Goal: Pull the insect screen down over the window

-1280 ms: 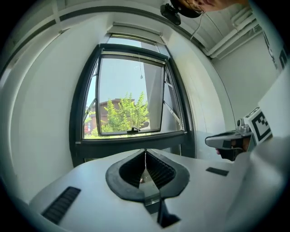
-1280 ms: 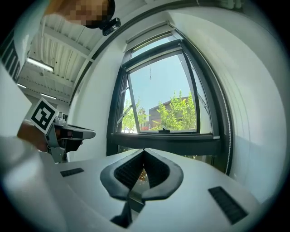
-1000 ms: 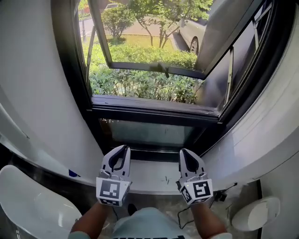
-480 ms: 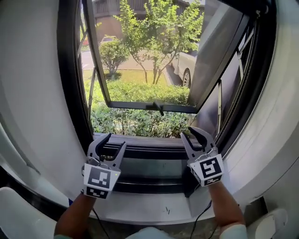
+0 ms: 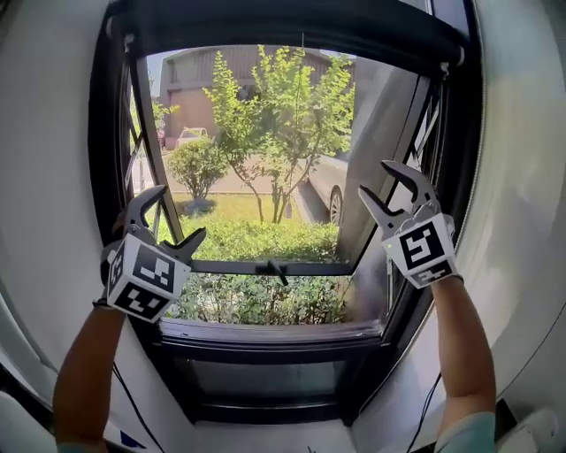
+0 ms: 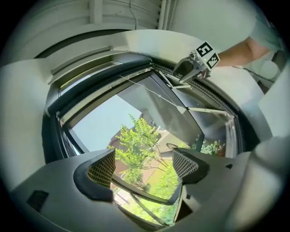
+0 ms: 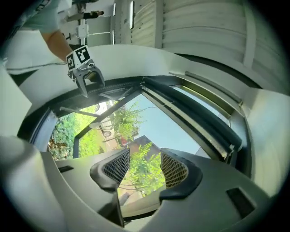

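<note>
The insect screen is rolled up in a dark cassette [image 5: 292, 26] across the top of the window frame [image 5: 110, 177]; the right gripper view shows it as a long dark roll [image 7: 190, 113]. My left gripper [image 5: 177, 215] is raised at the frame's left side and my right gripper [image 5: 380, 181] at its right side, both below the cassette and apart from it. Their jaws have just been opening, and both stand open with nothing between them, only trees and sky behind [image 6: 142, 165] [image 7: 145, 167]. The pull bar of the screen is not clear to see.
The glass sash [image 5: 265, 265] is swung outward with a small handle on its lower rail. White curved walls [image 5: 53, 133] close in on both sides. Bushes, trees and a parked car [image 5: 325, 190] lie outside. A cable [image 5: 424, 416] hangs at the lower right.
Both grippers rose from the sill up to the sides of the window, and their jaws went from shut to open. My view tilted up, so the cassette now shows.
</note>
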{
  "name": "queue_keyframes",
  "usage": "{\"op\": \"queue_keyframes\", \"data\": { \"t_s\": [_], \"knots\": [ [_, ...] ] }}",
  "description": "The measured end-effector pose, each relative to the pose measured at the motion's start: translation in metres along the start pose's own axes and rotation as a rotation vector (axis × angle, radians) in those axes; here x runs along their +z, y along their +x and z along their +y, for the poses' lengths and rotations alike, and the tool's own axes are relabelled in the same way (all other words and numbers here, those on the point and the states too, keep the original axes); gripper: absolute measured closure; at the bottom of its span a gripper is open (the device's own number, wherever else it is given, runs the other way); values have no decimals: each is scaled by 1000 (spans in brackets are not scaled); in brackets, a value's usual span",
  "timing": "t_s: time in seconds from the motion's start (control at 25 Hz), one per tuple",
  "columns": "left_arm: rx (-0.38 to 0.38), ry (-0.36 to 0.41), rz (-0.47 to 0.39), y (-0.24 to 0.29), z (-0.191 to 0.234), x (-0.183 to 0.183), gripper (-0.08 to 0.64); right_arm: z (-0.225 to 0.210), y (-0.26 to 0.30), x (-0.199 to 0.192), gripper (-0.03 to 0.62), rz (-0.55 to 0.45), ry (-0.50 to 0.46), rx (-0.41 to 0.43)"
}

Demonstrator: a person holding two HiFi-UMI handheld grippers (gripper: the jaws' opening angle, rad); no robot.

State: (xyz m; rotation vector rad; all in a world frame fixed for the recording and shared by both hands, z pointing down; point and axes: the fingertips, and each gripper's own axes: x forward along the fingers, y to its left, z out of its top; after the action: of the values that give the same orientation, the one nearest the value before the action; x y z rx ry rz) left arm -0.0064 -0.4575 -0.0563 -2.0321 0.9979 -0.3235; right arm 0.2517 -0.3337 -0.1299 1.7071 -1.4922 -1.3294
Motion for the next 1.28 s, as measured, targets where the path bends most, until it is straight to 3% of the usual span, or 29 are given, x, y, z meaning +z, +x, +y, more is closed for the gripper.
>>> {"op": "queue_keyframes", "data": {
  "t_s": [0.16, 0.32, 0.52, 0.72, 1.04, 1.28],
  "knots": [
    [95, 128, 30, 22, 71, 25, 158, -78, 13, 6, 383, 18, -119, -99],
    [197, 189, 34, 30, 136, 50, 155, -135, 26, 10, 376, 61, -209, -151],
    [306, 244, 2, 32, 198, 83, 149, -179, 44, 17, 368, 85, -254, -191],
    [325, 306, 46, 46, 235, 96, 128, -197, 67, 29, 362, 112, -315, -206],
    [322, 433, 116, 81, 252, 112, 106, -210, 105, 43, 357, 196, -462, -188],
    [340, 465, 165, 92, 264, 111, 95, -209, 113, 36, 357, 245, -562, -154]
  ]
}}
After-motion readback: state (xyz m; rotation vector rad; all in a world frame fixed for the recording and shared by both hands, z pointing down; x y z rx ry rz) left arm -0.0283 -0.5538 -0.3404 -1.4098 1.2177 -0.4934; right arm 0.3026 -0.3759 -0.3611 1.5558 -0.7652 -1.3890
